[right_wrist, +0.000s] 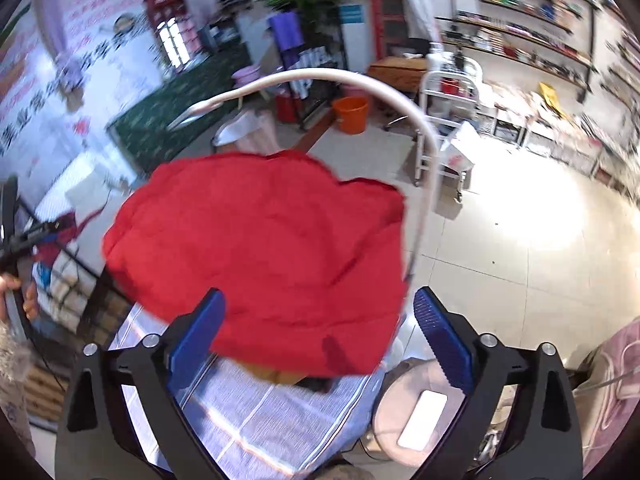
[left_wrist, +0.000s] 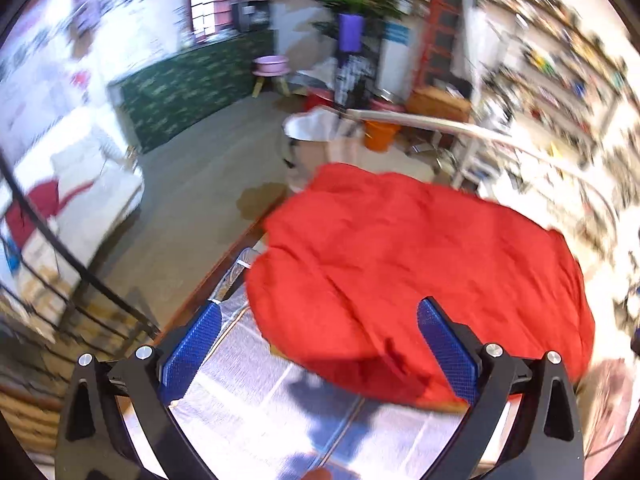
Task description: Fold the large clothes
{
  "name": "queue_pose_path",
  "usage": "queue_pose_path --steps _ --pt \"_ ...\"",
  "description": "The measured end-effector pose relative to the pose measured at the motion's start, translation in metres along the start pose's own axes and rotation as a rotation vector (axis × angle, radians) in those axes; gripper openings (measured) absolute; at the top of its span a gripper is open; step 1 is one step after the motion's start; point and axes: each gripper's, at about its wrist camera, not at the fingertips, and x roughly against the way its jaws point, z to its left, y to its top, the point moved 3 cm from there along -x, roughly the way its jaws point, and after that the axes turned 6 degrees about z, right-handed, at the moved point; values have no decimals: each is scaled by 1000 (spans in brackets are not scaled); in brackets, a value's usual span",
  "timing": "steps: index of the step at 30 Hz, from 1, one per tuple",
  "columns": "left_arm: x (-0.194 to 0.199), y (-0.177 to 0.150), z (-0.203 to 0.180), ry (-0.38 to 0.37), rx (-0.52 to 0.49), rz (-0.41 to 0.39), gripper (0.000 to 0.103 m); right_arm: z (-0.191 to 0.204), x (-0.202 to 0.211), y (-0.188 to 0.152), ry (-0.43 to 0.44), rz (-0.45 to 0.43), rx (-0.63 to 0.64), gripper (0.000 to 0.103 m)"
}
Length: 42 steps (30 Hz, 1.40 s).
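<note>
A large red garment (left_wrist: 420,272) lies bunched in a rounded heap on a table covered with a pale striped cloth (left_wrist: 256,412). In the right wrist view the same red garment (right_wrist: 264,256) fills the middle, over the striped cloth (right_wrist: 264,408). My left gripper (left_wrist: 320,344) hangs above the garment's near edge, its blue pads (left_wrist: 192,352) wide apart with nothing between them. My right gripper (right_wrist: 320,332) also stands open above the near edge, holding nothing. Both views are motion-blurred.
A white curved lamp arm (right_wrist: 360,80) arches over the table's far side. On the floor beyond stand an orange bucket (right_wrist: 352,114), a white trolley (right_wrist: 448,120) and a potted plant (left_wrist: 352,8). A stool with a phone (right_wrist: 424,420) sits at the right. A hand (right_wrist: 16,296) shows at the left edge.
</note>
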Motion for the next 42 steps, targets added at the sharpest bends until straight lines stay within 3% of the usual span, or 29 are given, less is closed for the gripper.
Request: queue_pose_path --steps 2,5,10,14,23,42 --pt "15 -8 -28 -25 -76 41 97 28 7 -1 8 20 38 95" --pt "29 -19 -53 13 -108 94 97 55 12 2 4 40 44 96" --pt "38 -34 -74 195 -109 58 97 84 2 -1 -3 121 71 96" --pt "26 -37 -88 176 -97 142 97 83 -12 2 -13 159 58 96" --pt "0 -40 -106 190 -114 207 97 84 -40 5 -31 203 46 96" --pt "-21 -44 -113 204 -126 254 97 83 -62 5 -73 241 53 96"
